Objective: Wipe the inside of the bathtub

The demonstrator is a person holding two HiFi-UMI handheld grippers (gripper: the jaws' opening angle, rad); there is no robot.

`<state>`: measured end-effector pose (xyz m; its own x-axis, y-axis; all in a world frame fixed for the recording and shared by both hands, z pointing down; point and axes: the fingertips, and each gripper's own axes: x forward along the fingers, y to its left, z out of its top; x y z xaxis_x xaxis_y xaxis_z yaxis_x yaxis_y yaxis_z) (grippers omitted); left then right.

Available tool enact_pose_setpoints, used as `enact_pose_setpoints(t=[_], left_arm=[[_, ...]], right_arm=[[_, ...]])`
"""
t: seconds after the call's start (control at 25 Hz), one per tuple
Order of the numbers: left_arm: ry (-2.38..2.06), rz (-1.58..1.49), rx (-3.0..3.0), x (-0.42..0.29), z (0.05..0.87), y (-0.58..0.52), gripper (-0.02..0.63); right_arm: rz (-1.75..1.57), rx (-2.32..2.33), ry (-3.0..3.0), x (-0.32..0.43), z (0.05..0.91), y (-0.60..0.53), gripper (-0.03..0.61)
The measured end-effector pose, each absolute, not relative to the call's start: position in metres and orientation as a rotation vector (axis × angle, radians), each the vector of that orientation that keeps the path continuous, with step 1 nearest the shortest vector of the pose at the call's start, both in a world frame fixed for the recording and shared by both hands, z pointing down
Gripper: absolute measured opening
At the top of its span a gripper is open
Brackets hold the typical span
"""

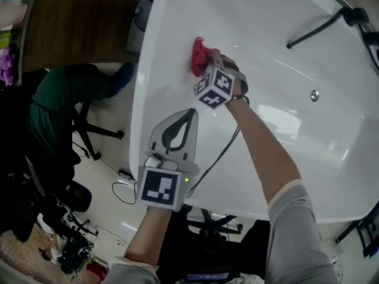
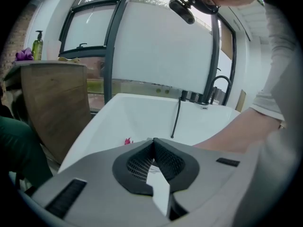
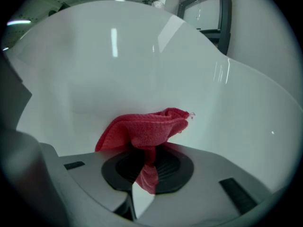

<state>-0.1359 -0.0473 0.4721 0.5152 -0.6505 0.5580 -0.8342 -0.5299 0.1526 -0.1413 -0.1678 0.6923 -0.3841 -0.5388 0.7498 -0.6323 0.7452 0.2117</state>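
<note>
The white bathtub [image 1: 284,52] fills the upper right of the head view. Its inner wall [image 3: 142,60] spreads across the right gripper view. My right gripper [image 1: 208,64] is shut on a red cloth [image 1: 199,56] and presses it against the tub's left inner wall; the bunched cloth [image 3: 144,129] sticks out past the jaws. My left gripper [image 1: 188,115] hovers over the near left rim, shut with nothing in it. In the left gripper view its jaws [image 2: 153,143] meet, and a bit of the red cloth [image 2: 127,141] shows beyond.
A round drain [image 1: 314,95] sits in the tub floor. A black hand shower hose [image 1: 317,27] lies across the far end. Black taps [image 2: 208,96] stand on the far rim. A wooden cabinet [image 1: 77,19] stands left, with an office chair [image 1: 83,135] and floor cables [image 1: 121,188].
</note>
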Motion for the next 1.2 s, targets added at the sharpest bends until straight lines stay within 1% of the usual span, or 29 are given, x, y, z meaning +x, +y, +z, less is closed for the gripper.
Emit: enact_pose_setpoints(t=[0.2, 0.48, 0.68, 0.76, 0.92, 1.2], left_arm=[[-1.271, 0.606, 2.339, -0.163, 0.428, -0.038, 0.005], [-1.321, 0.616, 2.319, -0.194, 0.388, -0.021, 0.005], [-1.374, 0.612, 2.300, -0.201, 0.362, -0.003, 0.005], [-1.392, 0.622, 2.304, -0.200, 0.352, 0.004, 0.005], [-1.424, 0.676, 2.357, -0.201, 0.321, 0.019, 0.005], [-1.461, 0.602, 2.344, -0.193, 0.245, 0.049, 0.005]], right_arm=[[0.119, 0.862, -2.102, -0.168, 0.633, -0.165, 0.041], [0.107, 0.850, -2.107, -0.198, 0.576, -0.154, 0.043], [0.139, 0.867, -2.192, -0.213, 0.531, -0.151, 0.043], [0.162, 0.901, -2.219, -0.207, 0.513, -0.150, 0.044], [0.200, 0.994, -2.278, -0.184, 0.451, -0.146, 0.046], [0.333, 1.140, -2.385, -0.095, 0.317, -0.085, 0.049]])
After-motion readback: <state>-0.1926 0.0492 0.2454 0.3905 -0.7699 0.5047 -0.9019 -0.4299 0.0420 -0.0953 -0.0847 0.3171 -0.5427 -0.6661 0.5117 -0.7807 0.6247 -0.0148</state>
